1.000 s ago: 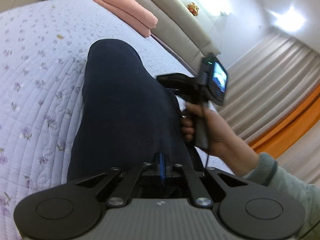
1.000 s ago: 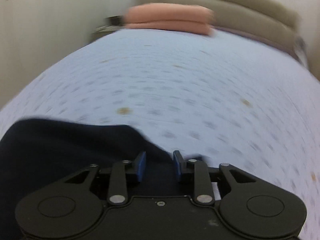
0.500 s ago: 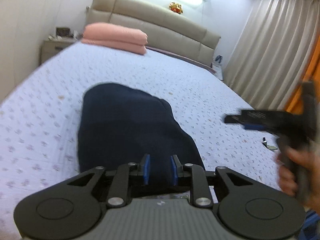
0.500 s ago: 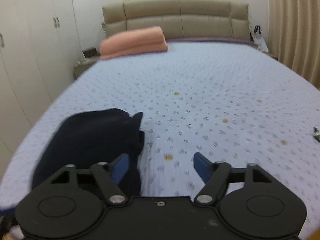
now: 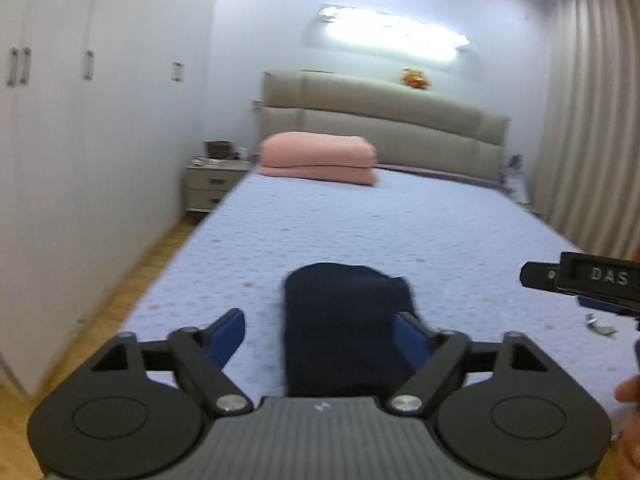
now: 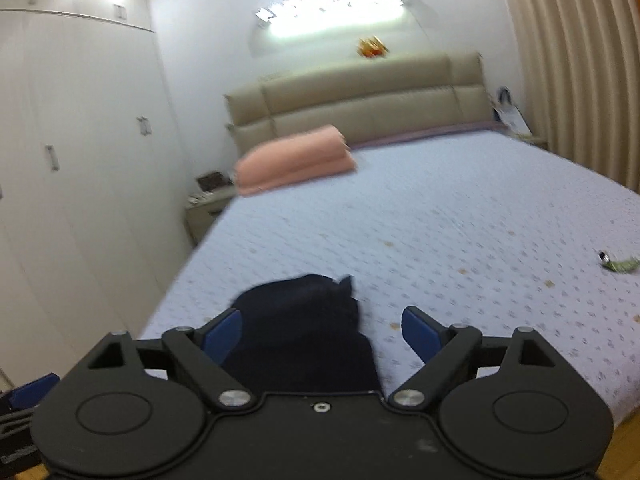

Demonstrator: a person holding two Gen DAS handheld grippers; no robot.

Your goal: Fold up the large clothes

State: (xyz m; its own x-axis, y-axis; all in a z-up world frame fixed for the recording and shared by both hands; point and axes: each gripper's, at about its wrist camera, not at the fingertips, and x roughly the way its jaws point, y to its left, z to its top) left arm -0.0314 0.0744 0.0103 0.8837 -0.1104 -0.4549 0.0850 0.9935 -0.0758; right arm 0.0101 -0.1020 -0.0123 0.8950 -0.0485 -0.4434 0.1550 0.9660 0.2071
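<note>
Dark navy garment [image 5: 344, 320] folded compact on bed [image 5: 440, 232]; both hand-held grippers opening, empty.

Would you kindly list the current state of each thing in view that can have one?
Left gripper: jaws opening, nothing gripped.
Right gripper: jaws opening, nothing gripped.
Dark garment: folded into a compact bundle, lying on the bed, released.
Pink blanket: folded, lying at the head of the bed.
Wardrobe doors: closed.
Nightstand drawers: closed.
Curtains: drawn.
Wall light: on.
</note>
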